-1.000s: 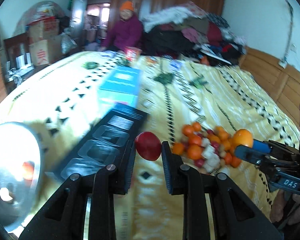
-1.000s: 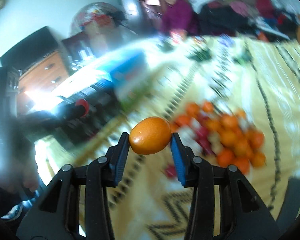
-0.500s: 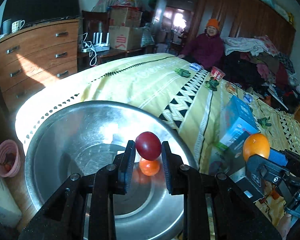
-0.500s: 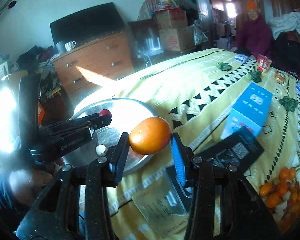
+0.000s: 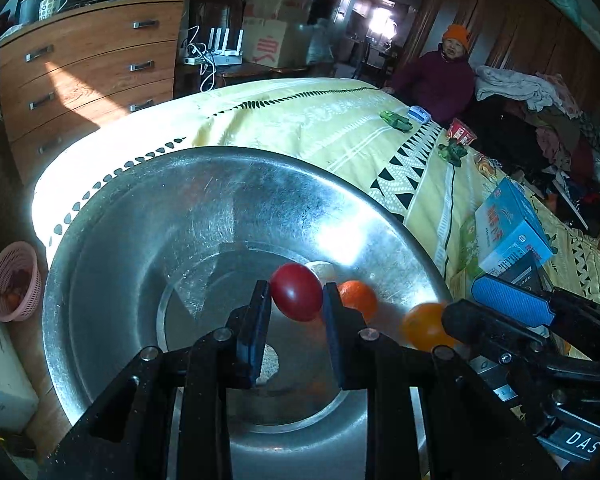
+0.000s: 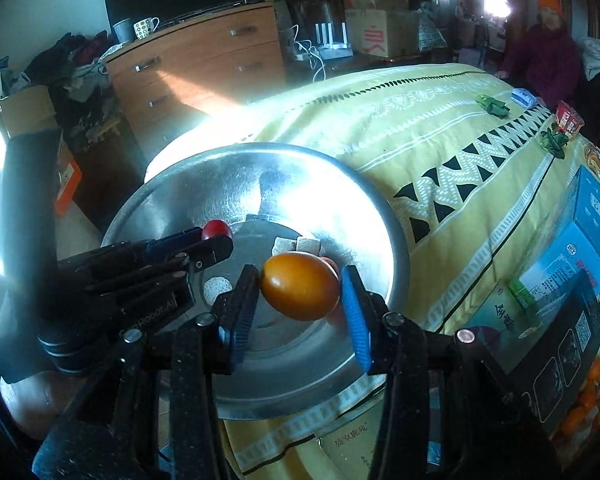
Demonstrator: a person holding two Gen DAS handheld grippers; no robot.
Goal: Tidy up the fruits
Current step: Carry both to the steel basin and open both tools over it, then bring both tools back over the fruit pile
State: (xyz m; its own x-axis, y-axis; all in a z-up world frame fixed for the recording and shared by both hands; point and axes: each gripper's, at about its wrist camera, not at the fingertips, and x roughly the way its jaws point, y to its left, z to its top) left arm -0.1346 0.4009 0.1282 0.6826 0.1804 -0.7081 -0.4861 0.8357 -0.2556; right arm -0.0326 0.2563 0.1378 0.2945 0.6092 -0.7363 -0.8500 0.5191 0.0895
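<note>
A wide steel bowl (image 5: 148, 216) (image 6: 204, 176) sits at the near corner of the bed. Above its middle my left gripper (image 5: 296, 298) (image 6: 214, 240) is shut on a dark red tomato (image 5: 297, 297) (image 6: 217, 229). To its right, over the bowl's near side, my right gripper (image 6: 300, 286) (image 5: 456, 312) is shut on an orange fruit (image 6: 300, 285) (image 5: 424, 326). Inside the bowl lie a small orange fruit (image 5: 358, 298) and a few pale pieces (image 6: 298, 245). The fruit pile (image 6: 584, 404) shows at the lower right of the right wrist view.
A yellow patterned bedspread (image 5: 340, 128) covers the bed. A blue box (image 5: 512, 228) (image 6: 580, 236) and a black tray (image 6: 556, 344) lie right of the bowl. A wooden dresser (image 5: 84, 76) stands beyond the bed's edge, a pink basket (image 5: 14, 280) on the floor. A person (image 5: 440, 76) sits far back.
Both grippers swung left from the fruit pile to the steel bowl, each still holding its fruit, and have come down closer over the bowl.
</note>
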